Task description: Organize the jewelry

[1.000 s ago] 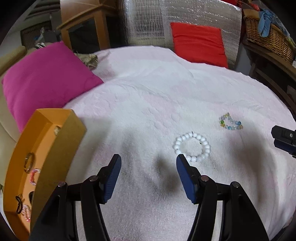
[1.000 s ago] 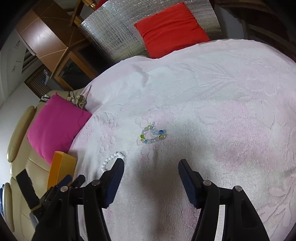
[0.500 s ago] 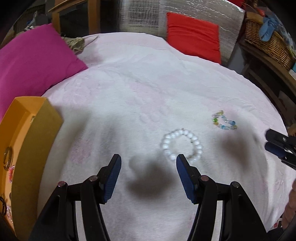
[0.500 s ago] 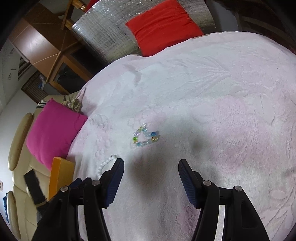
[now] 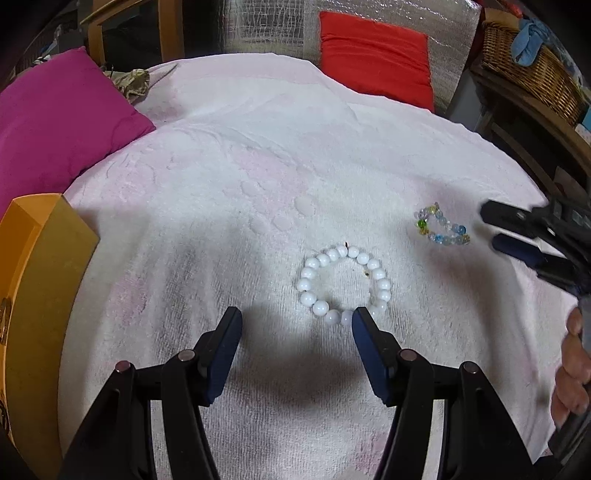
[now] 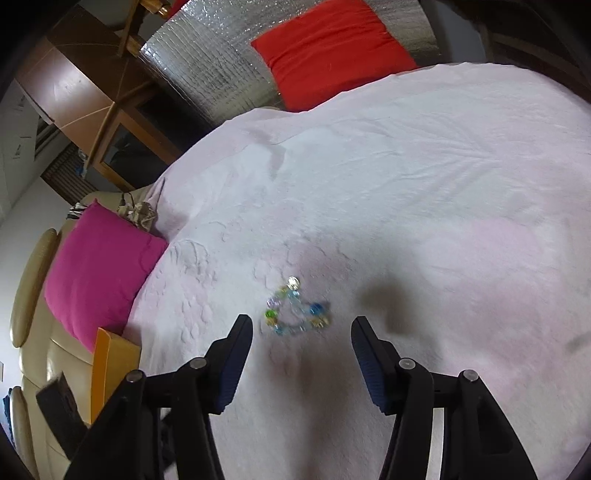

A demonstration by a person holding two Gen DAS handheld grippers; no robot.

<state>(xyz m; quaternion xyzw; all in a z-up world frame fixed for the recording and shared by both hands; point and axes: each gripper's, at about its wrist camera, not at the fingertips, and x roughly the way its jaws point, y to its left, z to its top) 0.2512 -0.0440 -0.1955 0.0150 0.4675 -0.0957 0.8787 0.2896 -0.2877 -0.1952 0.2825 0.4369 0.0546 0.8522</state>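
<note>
A white bead bracelet [image 5: 343,284] lies flat on the pale pink towel [image 5: 258,166]. My left gripper [image 5: 295,317] hovers just short of it, open and empty, its right fingertip [image 5: 360,321] at the ring's near beads. A multicoloured bead bracelet [image 6: 295,312] [image 5: 441,229] lies further right. My right gripper [image 6: 301,325] [image 5: 517,236] is over it with jaws closing; the beads sit just ahead of and between the tips, untouched by the pads. An orange jewelry box [image 5: 37,295] [image 6: 110,354] stands at the left edge with small pieces inside.
A magenta cushion [image 5: 62,122] lies back left and a red cushion [image 5: 373,59] leans on a silver foil mat [image 5: 273,26] at the back. A wicker basket [image 5: 528,62] sits on wooden furniture to the right. A hand [image 5: 572,369] shows at the right edge.
Both grippers have come lower and closer to their bracelets, which now sit near the fingertips. The right gripper's jaws have narrowed a little. The orange box has slid toward the left edge of view.
</note>
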